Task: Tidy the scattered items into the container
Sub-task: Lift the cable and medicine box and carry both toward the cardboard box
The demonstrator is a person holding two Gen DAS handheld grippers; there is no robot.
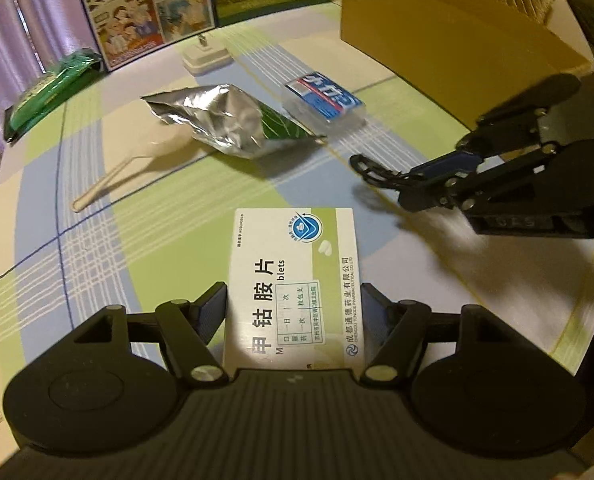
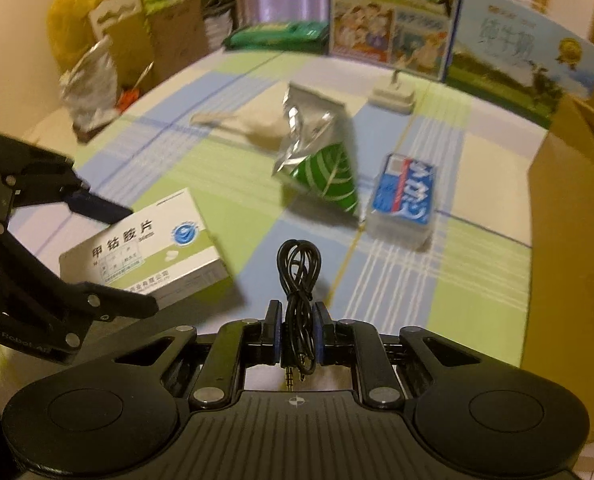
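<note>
White and green card, that medicine box (image 1: pixel 293 284), and I have it gripped across its width in my left gripper (image 1: pixel 293 300), one blue pad flat on each long side. It sits above the checked tablecloth (image 1: pixel 157 208); whether its far end touches the cloth I cannot tell.

Over on my right gripper (image 2: pixel 299 320) the pads are pressed nearly together on a coiled black audio cable (image 2: pixel 299 276), its loop poking out ahead of the tips and its plug hanging back toward the camera.

Ahead of the left tongs, well apart, lies a crumpled foil pouch (image 1: pixel 233 120) with a green leaf print, and just left of it a pale plastic spoon (image 1: pixel 137 164), its bowl tucked under the pouch's edge. Just right of the pouch rests a clear-wrapped blue and white packet (image 1: pixel 325 100).

Far ahead and right of both tongs stands the open cardboard box (image 1: pixel 437 36), the container. A green packet (image 1: pixel 49 88) lies far left near the table's edge, beside a printed carton (image 1: pixel 145 12).
</note>
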